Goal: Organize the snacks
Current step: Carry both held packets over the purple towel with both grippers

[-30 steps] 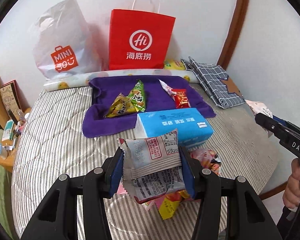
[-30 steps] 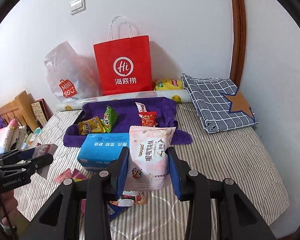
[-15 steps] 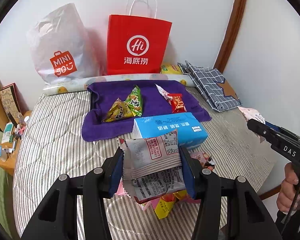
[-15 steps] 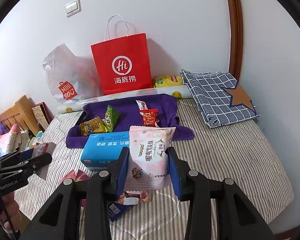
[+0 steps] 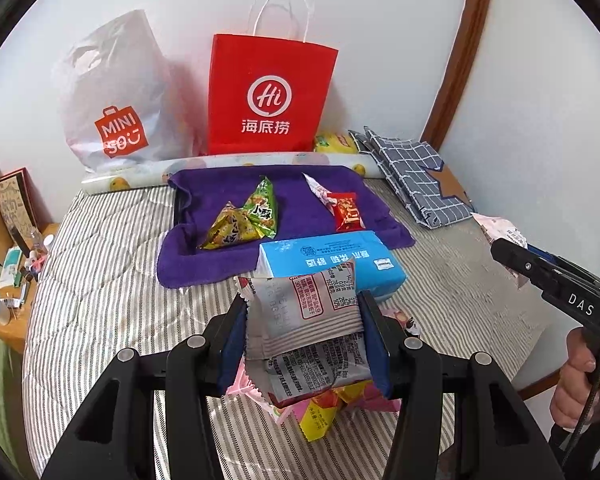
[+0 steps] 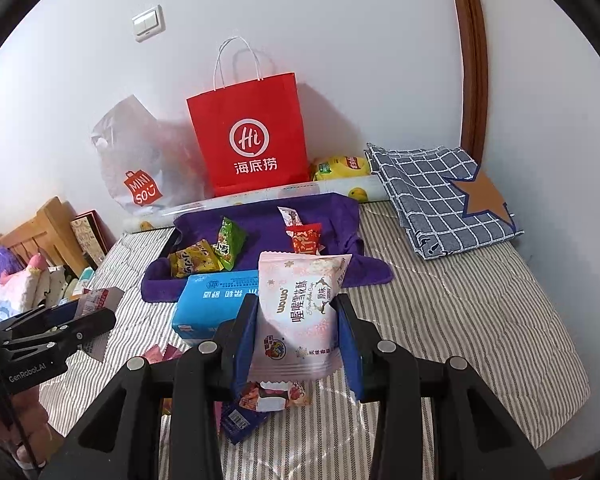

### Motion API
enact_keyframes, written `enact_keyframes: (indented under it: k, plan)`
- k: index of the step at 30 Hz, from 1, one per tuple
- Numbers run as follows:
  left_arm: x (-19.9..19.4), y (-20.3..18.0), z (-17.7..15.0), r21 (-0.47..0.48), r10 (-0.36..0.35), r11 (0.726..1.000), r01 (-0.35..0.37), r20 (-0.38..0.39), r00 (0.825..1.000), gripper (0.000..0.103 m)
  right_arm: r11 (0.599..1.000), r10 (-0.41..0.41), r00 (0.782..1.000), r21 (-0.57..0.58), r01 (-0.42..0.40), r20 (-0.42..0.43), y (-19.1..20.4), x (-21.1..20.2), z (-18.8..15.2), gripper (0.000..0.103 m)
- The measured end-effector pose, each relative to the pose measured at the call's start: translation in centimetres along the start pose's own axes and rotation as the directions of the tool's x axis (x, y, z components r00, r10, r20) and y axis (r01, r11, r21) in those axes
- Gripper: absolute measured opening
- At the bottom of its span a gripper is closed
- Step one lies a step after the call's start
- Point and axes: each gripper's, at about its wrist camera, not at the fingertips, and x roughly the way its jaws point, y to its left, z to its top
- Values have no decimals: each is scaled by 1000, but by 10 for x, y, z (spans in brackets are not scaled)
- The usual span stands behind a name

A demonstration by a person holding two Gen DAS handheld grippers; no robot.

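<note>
Above the striped bed (image 5: 100, 280), a grey snack packet (image 5: 304, 320) was clamped in the left hand-held gripper (image 5: 304, 344) and a pink snack packet (image 6: 300, 320) in the right hand-held gripper (image 6: 298, 340). Both were judged light, crinkly and crushable, best pinched across the flat middle.

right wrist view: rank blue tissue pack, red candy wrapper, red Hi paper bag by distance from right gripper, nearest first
1. blue tissue pack: just ahead-left of the right gripper.
2. red candy wrapper: farther, on the purple towel.
3. red Hi paper bag: farthest, against the wall.
</note>
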Motion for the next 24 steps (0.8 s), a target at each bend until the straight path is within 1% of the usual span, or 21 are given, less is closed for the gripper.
enact_keyframes:
  k: [14, 24]
  plan:
    - [0, 0, 3, -3, 1, 1000, -1, 3, 1000, 52, 1000, 2, 1000, -5, -2, 1, 3, 1, 1, 36]
    - [5, -1, 11, -1, 0, 1000, 0, 2, 1000, 52, 1000, 4, 1000, -7, -4, 2, 2, 5, 9, 36]
